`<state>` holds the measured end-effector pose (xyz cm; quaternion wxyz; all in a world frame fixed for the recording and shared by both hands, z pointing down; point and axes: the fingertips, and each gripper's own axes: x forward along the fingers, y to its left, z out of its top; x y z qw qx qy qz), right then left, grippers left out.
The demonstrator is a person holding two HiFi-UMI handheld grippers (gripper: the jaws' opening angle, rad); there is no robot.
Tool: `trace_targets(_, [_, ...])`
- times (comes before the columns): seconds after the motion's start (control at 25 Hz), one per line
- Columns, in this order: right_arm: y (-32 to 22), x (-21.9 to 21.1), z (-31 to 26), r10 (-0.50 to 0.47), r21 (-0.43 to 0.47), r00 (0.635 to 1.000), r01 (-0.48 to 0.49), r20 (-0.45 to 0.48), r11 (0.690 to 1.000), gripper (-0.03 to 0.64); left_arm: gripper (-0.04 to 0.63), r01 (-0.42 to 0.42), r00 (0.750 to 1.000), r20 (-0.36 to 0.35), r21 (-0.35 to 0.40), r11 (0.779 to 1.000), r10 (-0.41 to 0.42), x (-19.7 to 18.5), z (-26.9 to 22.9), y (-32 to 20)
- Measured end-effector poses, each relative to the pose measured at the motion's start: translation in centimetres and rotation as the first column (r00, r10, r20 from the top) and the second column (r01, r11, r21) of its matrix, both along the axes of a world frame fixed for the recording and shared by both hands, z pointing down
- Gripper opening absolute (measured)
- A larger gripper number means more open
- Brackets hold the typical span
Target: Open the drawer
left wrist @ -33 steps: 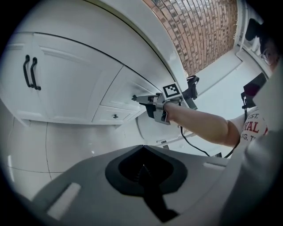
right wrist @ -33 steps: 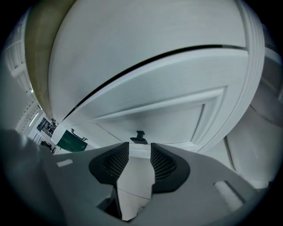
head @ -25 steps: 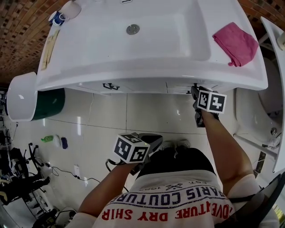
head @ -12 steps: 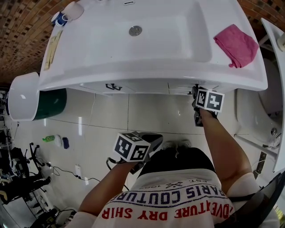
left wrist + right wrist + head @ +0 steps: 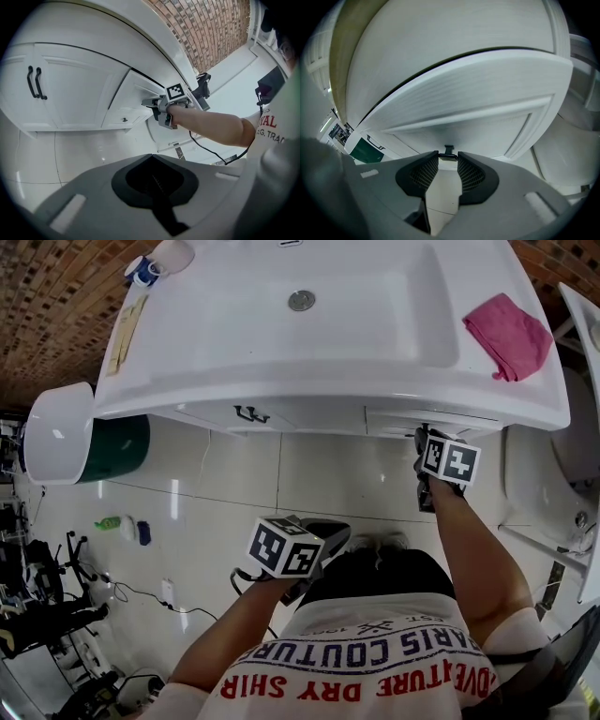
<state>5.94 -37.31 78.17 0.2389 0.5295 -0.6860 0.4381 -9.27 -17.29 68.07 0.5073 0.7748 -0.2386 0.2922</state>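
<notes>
The white vanity drawer (image 5: 478,93) sits under the right part of the sink counter (image 5: 309,381). Its front (image 5: 136,93) stands slightly out from the cabinet, with a dark gap above it. My right gripper (image 5: 448,157) reaches up to the drawer, and its pads (image 5: 426,171) close on the small black drawer handle (image 5: 449,151) from both sides. In the head view the right gripper (image 5: 422,432) is tucked under the counter edge. My left gripper (image 5: 330,531) hangs low over the floor in front of the person, shut and empty, its pads (image 5: 154,180) meeting.
A pink cloth (image 5: 506,322) lies on the counter's right. Cabinet doors with two black handles (image 5: 35,83) are left of the drawer, and a knobbed smaller drawer (image 5: 124,120) sits below it. A green bin with a white lid (image 5: 66,432) stands left, a toilet (image 5: 553,484) right.
The right gripper's jaws have narrowed onto the drawer handle. The head view has shifted a little, and more of the drawer front shows below the counter. The left gripper has stayed put.
</notes>
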Motion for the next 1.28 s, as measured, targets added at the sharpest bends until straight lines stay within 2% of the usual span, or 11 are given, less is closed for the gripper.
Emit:
trace_targets(0.24, [3.0, 0.0, 0.0, -0.022, -0.027, 1.000, 0.022, -0.008, 0.999, 0.133, -0.012, 0.002, 1.000, -0.008, -0.006, 1.000, -0.002, 0.7, -1.7, 1.1])
trace_targets(0.88, [12.2, -0.3, 0.1, -0.051, -0.136, 0.998, 0.044, -0.045, 0.990, 0.132, -0.012, 0.009, 1.000, -0.006, -0.027, 1.000, -0.009, -0.1, -5.2, 5.0])
trace_targets(1.28, [15.0, -0.4, 0.0, -0.073, -0.174, 0.996, 0.064, -0.045, 0.983, 0.132, -0.012, -0.008, 1.000, 0.016, -0.021, 1.000, 0.008, -0.6, -6.2, 6.1])
